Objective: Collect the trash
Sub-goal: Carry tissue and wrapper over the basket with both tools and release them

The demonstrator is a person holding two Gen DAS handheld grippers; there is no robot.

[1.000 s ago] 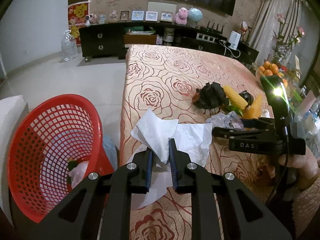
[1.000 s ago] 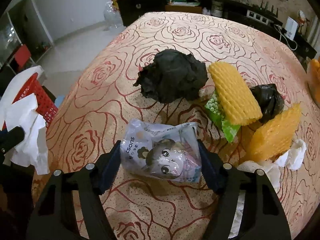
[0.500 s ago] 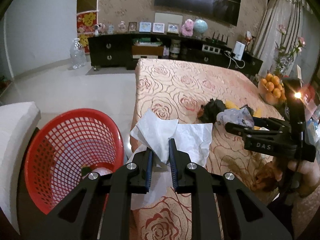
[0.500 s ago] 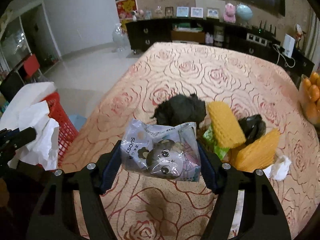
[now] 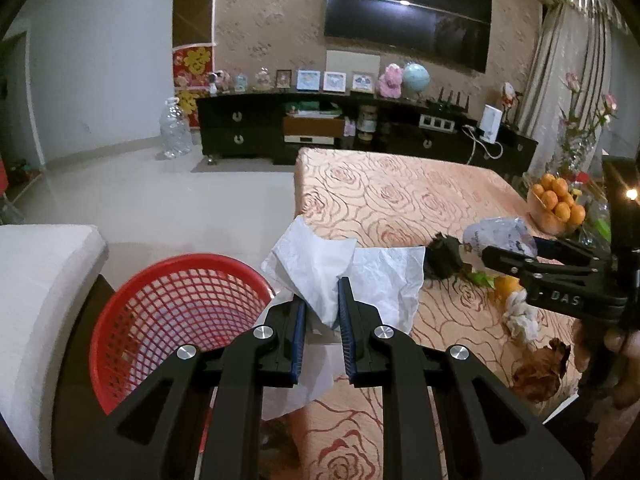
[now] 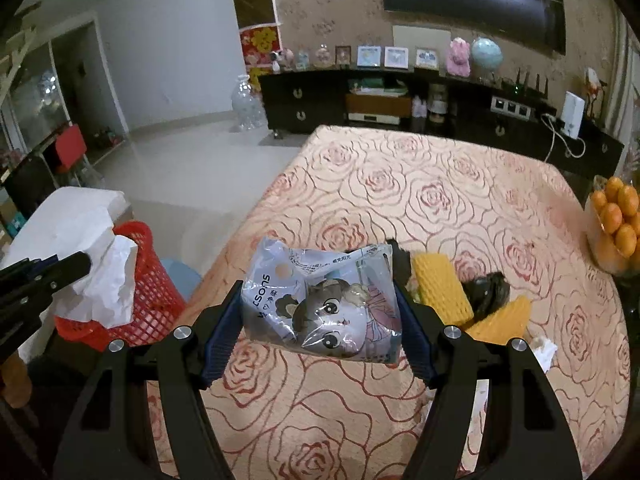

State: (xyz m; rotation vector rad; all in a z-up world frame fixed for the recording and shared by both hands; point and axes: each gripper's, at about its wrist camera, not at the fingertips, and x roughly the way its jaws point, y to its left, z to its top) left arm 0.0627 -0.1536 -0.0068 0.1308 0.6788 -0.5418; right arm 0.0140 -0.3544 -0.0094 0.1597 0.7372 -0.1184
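Two loads need dropping. Red basket (image 5: pixel 176 312) sits at 8 o'clock of the left gripper (image 5: pixel 322 300), whose narrow jaws pinch a white tissue (image 5: pixel 340 272). Centre above the rim before releasing. Right gripper (image 6: pixel 320 312), jaws wide, clamps the plastic packet (image 6: pixel 320 300) aloft.

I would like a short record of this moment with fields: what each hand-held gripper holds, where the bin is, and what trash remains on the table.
left hand-held gripper: shut on white tissue, held beside and above the basket
right hand-held gripper: shut on plastic wrapper, lifted above the table
bin: red mesh basket, off the table's left edge
table: rose-pattern cloth
trash remaining: black crumpled bag, yellow foam nets, small black bag, white tissue wad
not trash: bowl of oranges
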